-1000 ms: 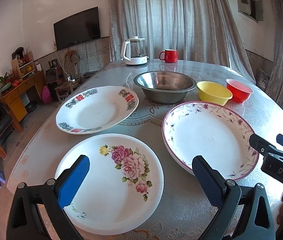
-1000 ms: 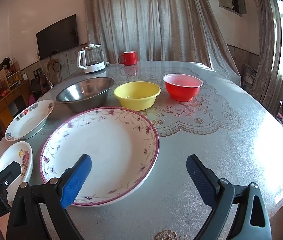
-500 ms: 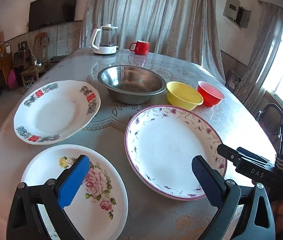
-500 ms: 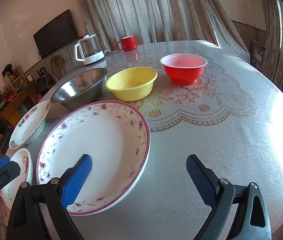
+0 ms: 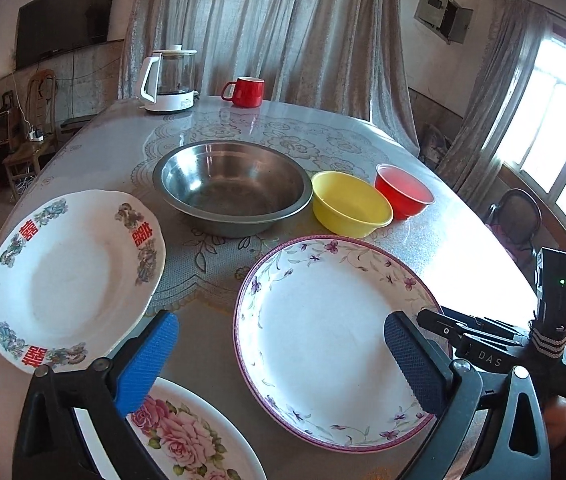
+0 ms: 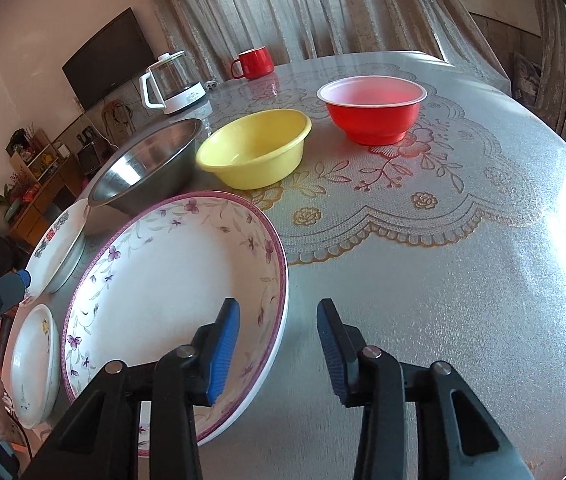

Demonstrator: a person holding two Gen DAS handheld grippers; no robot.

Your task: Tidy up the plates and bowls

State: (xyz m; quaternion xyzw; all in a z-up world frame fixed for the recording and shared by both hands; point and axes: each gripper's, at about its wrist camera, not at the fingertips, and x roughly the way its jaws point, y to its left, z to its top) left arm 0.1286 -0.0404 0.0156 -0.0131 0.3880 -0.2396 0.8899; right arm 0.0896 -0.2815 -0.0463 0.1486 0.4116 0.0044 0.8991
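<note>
The big purple-flowered plate [image 6: 171, 280] lies flat on the worktop [image 6: 423, 272], nearest the cameras. It's round, so no long axis; it sits face up, rim level. Its near right rim passes between the right tongs [image 6: 279, 344]: left pad over the plate's inside, right pad outside it over bare worktop. The right tongs are closing, w/ a gap still showing on both sides of the rim; no pad contact visible.

The left tongs [image 5: 279, 364] stand wide apart and hold nothing. In the left wrist view the same purple-flowered plate [image 5: 339, 340] fills most of the gap between the pads; right pad is in front of its right rim, left pad falls between it and the other 2 plates. Can't tell if either pad touches.

Left of it lies the plate w/ red characters [image 5: 71, 276], flat, face up. The rose plate [image 5: 187, 436] is at the near edge, partly behind the left tongs.

Behind the plates, a row of bowls, all upright: steel bowl [image 5: 233, 186], yellow bowl [image 5: 349, 204] just beside it, red bowl [image 5: 403, 190] next. At the far edge stand a kettle [image 5: 169, 80] and a red mug [image 5: 245, 91].
</note>
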